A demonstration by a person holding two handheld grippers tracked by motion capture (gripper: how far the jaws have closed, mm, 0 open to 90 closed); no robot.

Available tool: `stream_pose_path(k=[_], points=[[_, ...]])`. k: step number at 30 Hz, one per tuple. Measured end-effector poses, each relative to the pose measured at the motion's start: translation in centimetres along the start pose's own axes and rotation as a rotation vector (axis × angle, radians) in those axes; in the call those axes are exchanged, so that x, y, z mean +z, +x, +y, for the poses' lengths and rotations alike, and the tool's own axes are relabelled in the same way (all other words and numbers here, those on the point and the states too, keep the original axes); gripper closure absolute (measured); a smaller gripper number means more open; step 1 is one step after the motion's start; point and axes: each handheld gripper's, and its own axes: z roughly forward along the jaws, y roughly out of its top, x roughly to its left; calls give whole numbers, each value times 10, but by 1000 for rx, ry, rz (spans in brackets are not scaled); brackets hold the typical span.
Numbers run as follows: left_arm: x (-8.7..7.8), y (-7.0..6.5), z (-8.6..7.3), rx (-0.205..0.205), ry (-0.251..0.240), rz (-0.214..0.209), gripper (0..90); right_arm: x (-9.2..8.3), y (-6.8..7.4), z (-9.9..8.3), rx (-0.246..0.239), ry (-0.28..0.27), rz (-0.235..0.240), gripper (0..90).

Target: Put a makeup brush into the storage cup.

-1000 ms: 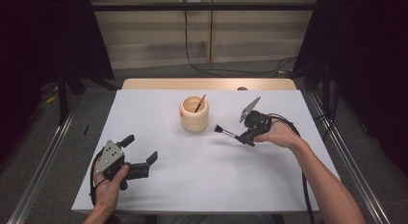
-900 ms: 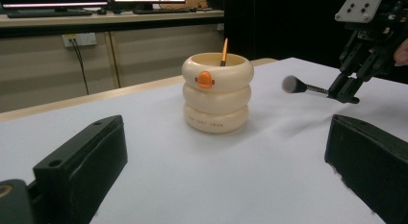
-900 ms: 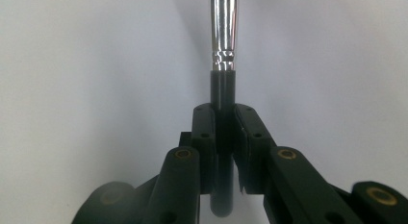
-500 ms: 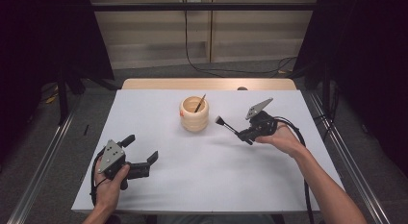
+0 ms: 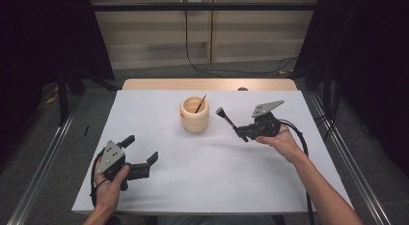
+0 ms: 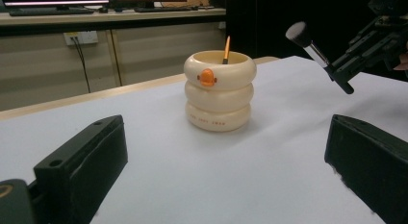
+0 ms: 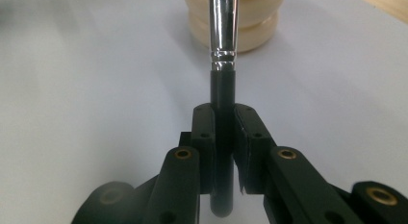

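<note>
A white sheet covers the table (image 5: 193, 186), whose bare wooden edge (image 5: 207, 84) shows at 12 o'clock. Beyond it runs a beige wall (image 5: 154, 36) of panels, with a black cable (image 5: 193, 56) hanging down to the grey floor (image 5: 144, 73). Black curtains (image 5: 43, 46) close off 9 and 3 o'clock. Metal rails (image 5: 43, 162) run along both sides of the table. A desk with monitors (image 6: 96, 3) stands behind.
</note>
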Motion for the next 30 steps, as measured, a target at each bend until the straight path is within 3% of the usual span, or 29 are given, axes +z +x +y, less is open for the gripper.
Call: stream_pose_path(k=[5, 11, 19, 26, 30], points=[[0, -1, 0, -1, 1, 1, 10, -3, 7, -1, -16, -70, 10, 801], [-1, -1, 0, -2, -3, 2, 10, -9, 8, -2, -2, -175, 25, 802], [-3, -2, 0, -5, -11, 1, 10, -16, 7, -3, 41, -285, -2, 802], [-4, -3, 1, -13, -18, -1, 12, -19, 7, -5, 54, -327, -18, 802], [-5, -4, 2, -8, -23, -7, 8, -17, 11, -7, 46, -326, 1, 802]])
